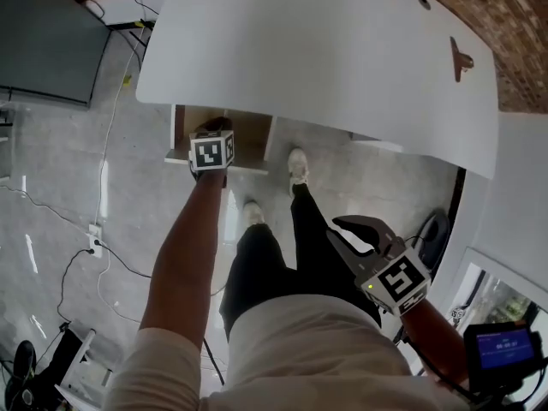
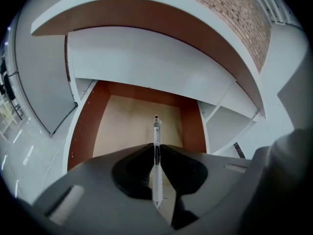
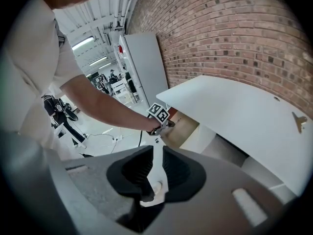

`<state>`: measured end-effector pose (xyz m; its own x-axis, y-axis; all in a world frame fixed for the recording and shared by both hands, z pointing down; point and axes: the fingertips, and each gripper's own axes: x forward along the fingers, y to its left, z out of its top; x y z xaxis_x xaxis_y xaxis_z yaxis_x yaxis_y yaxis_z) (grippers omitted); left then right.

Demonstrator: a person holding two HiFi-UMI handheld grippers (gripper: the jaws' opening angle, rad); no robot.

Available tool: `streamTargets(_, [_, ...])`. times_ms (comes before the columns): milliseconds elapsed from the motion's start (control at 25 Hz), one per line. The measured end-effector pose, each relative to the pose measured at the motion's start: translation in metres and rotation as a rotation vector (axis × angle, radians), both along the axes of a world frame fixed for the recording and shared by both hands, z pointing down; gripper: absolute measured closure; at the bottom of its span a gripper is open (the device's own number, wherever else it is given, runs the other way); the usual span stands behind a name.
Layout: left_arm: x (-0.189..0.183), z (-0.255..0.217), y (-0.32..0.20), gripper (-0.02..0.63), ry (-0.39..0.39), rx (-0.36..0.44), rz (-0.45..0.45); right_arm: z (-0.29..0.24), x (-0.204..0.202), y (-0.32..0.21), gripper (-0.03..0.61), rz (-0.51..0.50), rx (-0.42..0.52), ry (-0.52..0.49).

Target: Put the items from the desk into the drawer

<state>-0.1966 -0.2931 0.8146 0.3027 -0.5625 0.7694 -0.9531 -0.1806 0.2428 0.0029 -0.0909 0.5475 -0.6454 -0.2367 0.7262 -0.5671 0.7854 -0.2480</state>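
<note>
My left gripper (image 1: 212,144) hangs over the open drawer (image 1: 248,135) under the white desk (image 1: 325,50). In the left gripper view it (image 2: 156,148) is shut on a clear pen (image 2: 156,131), whose tip points into the drawer (image 2: 132,126); the light wood bottom shows nothing else. My right gripper (image 1: 341,228) is held back beside the person's hip, away from the desk. In the right gripper view it (image 3: 155,153) is shut on a slim white object (image 3: 157,180) that I cannot identify. A small brown item (image 1: 461,58) lies on the desk near its right edge.
The person's legs and white shoes (image 1: 297,165) stand just in front of the drawer. Cables and a socket strip (image 1: 96,238) lie on the grey floor at left. A dark panel (image 1: 43,32) stands far left. A brick wall (image 3: 234,28) runs behind the desk.
</note>
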Motion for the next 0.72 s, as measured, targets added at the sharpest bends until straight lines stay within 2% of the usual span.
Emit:
streamTargets(480, [0.007, 0.042, -0.029, 0.566, -0.059, -0.033, 0.036, 0.023, 0.025, 0.008, 0.531, 0.079, -0.048, 0.01])
streamTargets(720, [0.002, 0.061, -0.04, 0.565, -0.058, -0.068, -0.006, 0.032, 0.032, 0.014, 0.531, 0.096, -0.092, 0.031])
